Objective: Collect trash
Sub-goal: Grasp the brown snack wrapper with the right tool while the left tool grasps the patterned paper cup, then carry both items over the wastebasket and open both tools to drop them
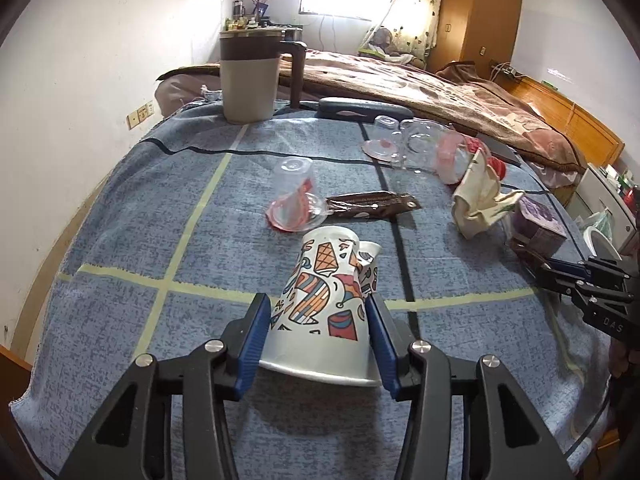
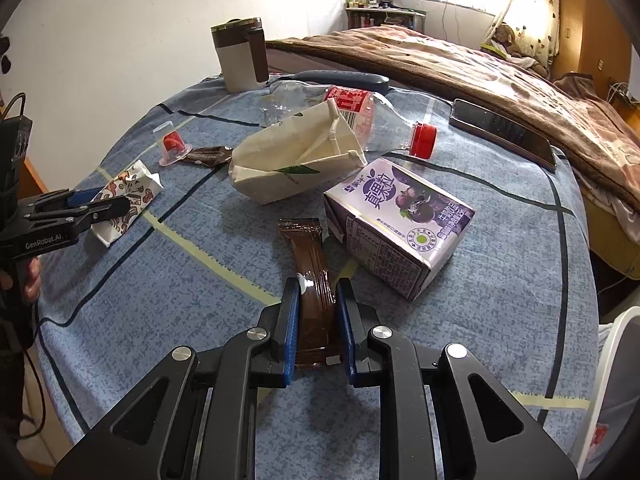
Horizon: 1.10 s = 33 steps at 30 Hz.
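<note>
A crushed paper cup (image 1: 320, 272) with colourful drawings lies on the blue checked cloth (image 1: 120, 240). My left gripper (image 1: 316, 304) is shut on it, a blue pad pressing each side. The right wrist view shows the same grip (image 2: 104, 204) on the cup (image 2: 134, 188) at far left. My right gripper (image 2: 318, 286) is shut on a brown glossy wrapper (image 2: 306, 244), which buckles upward between the pads. A purple drink carton (image 2: 400, 220) lies just right of it.
More litter on the cloth: a crumpled beige carton (image 2: 296, 156), a clear bottle with a red cap (image 2: 380, 120), a jelly cup (image 1: 292, 196), another brown wrapper (image 1: 372, 204). A lidded mug (image 1: 248, 76), a phone (image 2: 504, 132) and a bed (image 1: 420, 80) lie beyond.
</note>
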{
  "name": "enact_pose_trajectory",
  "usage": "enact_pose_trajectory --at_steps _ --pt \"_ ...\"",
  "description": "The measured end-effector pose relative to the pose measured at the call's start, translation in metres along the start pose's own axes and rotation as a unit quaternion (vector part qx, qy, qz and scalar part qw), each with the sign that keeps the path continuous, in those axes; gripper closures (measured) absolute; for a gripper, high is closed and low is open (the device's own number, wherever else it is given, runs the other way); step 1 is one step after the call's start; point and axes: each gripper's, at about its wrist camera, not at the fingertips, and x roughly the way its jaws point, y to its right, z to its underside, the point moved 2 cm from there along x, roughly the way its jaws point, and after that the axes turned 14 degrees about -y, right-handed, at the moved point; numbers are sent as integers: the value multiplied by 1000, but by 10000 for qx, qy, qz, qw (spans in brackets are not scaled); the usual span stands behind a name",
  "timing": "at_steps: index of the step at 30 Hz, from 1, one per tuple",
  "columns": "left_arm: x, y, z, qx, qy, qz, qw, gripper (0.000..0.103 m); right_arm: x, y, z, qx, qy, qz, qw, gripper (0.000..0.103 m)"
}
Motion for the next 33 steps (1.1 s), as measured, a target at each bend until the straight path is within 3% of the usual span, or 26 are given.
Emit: enact_pose_trajectory --at_steps 17,33 --pt "-15 19 6 109 126 47 9999 57 -17 3 7 190 261 -132 9994 83" --pt "-40 79 8 573 379 283 9972 57 -57 25 29 481 722 -70 9962 83"
